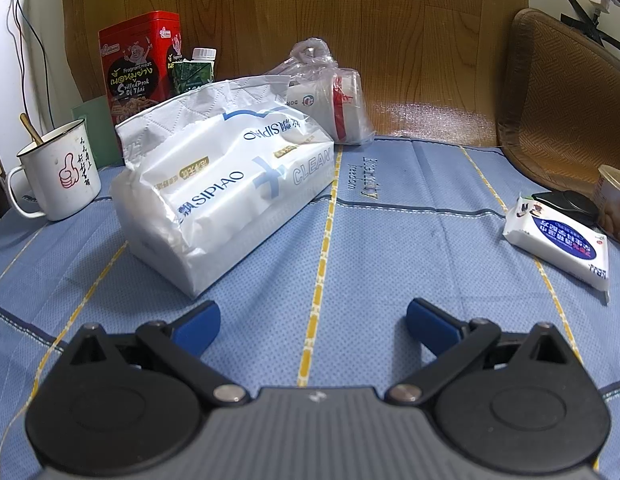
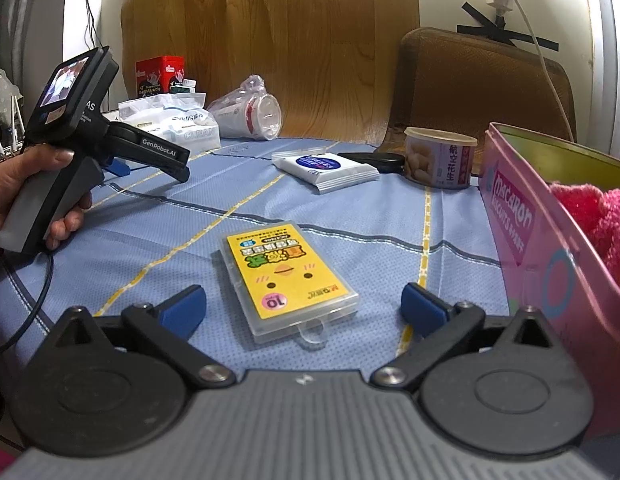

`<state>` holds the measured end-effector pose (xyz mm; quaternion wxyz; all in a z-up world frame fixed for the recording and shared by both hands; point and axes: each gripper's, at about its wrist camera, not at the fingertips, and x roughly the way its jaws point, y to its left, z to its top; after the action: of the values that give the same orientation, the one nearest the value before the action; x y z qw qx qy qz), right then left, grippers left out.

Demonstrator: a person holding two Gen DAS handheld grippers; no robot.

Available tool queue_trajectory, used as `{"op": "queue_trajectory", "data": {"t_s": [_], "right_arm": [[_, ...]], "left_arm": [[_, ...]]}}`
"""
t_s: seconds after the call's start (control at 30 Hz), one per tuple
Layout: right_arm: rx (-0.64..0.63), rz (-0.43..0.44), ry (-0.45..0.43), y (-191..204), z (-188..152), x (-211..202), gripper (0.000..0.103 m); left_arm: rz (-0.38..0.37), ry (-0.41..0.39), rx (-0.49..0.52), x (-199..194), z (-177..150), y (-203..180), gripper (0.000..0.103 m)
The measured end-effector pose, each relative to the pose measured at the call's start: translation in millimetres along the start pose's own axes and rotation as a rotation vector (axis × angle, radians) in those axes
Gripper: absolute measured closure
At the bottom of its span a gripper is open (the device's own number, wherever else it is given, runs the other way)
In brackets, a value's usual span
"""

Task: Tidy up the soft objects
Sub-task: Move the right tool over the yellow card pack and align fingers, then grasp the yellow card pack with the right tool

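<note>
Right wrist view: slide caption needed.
Open right gripper above yellow card case; pink tin with pink towel alongside.

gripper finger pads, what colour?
Blue, on both the left gripper and right gripper; clearest in each wrist view.

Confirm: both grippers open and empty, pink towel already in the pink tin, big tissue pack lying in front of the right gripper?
Wrong gripper. The big tissue pack lies in front of the left gripper, per the left wrist view. The right gripper faces a yellow card case. Rest holds: pink towel in pink tin.
</note>
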<state>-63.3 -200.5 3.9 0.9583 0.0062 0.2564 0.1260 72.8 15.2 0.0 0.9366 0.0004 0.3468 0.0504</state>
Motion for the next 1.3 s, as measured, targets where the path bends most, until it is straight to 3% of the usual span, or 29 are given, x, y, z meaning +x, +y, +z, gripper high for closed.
{"op": "queue_trajectory", "data": {"t_s": [0.83,0.97,1.17,1.3], "right_arm": [[-0.014,0.005,0.016,2,1,0,0.000],[-0.023,0.025,0.009,3,0,-2,0.009],[-0.051,0.078,-0.011,8,0,-6,0.040],[-0.053,0.085,-0.015,9,0,-7,0.043]], "left_arm": [[-0.008,-0.002,0.008,-3,-2,-1,0.000],[-0.008,-0.003,0.008,-3,-3,-1,0.000],[-0.013,-0.004,0.007,-11,-9,-1,0.000],[-0.014,-0.007,0.003,-20,-17,-2,0.000]]}}
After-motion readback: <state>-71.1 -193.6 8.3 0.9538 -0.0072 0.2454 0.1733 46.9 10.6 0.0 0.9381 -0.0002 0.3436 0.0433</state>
